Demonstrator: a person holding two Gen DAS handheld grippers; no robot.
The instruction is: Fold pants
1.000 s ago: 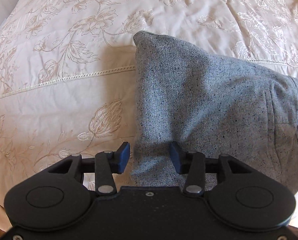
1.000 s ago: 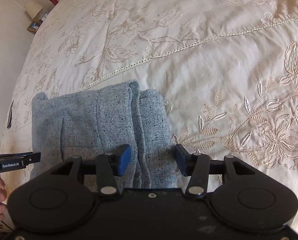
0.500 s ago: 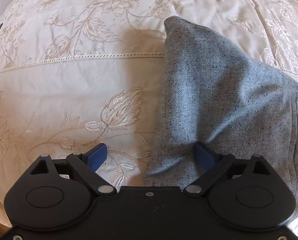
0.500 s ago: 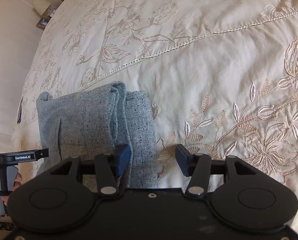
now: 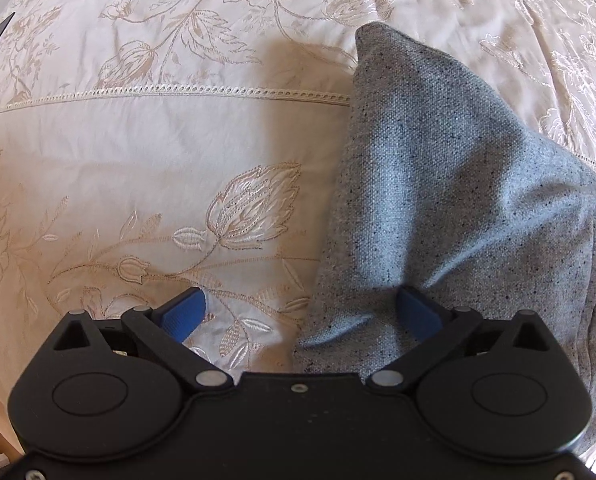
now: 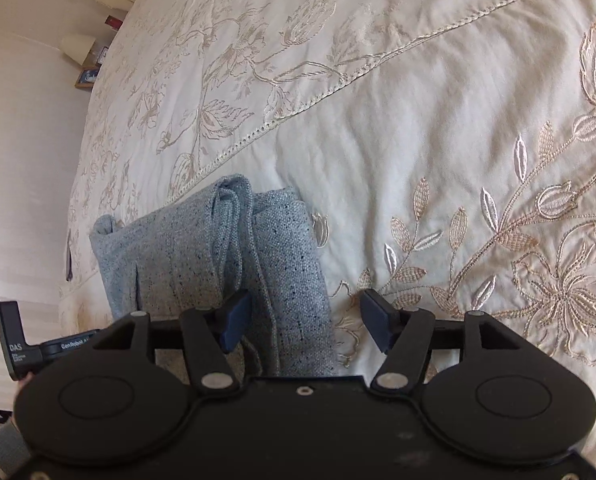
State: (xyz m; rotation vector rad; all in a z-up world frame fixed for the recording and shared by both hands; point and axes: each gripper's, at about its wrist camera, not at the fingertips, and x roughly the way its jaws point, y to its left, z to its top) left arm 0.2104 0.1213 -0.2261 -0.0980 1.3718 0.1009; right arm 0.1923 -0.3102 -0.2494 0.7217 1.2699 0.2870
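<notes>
Left hand-held gripper [image 5: 300, 312] is now spread wide, released since a second ago | right hand-held gripper [image 6: 306, 322] is held partly open, gripping nothing | folded grey speckled woven pants [image 5: 438, 200] are laid on the cream embroidered bedspread [image 5: 158, 152], long axis pointing away from both cameras, layered edges visible.

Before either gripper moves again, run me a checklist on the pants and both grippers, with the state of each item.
1. Left gripper open: ok.
2. Right gripper open: ok.
3. Pants folded into a compact stack: ok.
4. Stack fully on the bedspread: cannot tell, its near end is hidden.
5. Fabric clear of the fingers: not ok, cloth lies between both pairs.
6. Edges aligned: cannot tell.
</notes>
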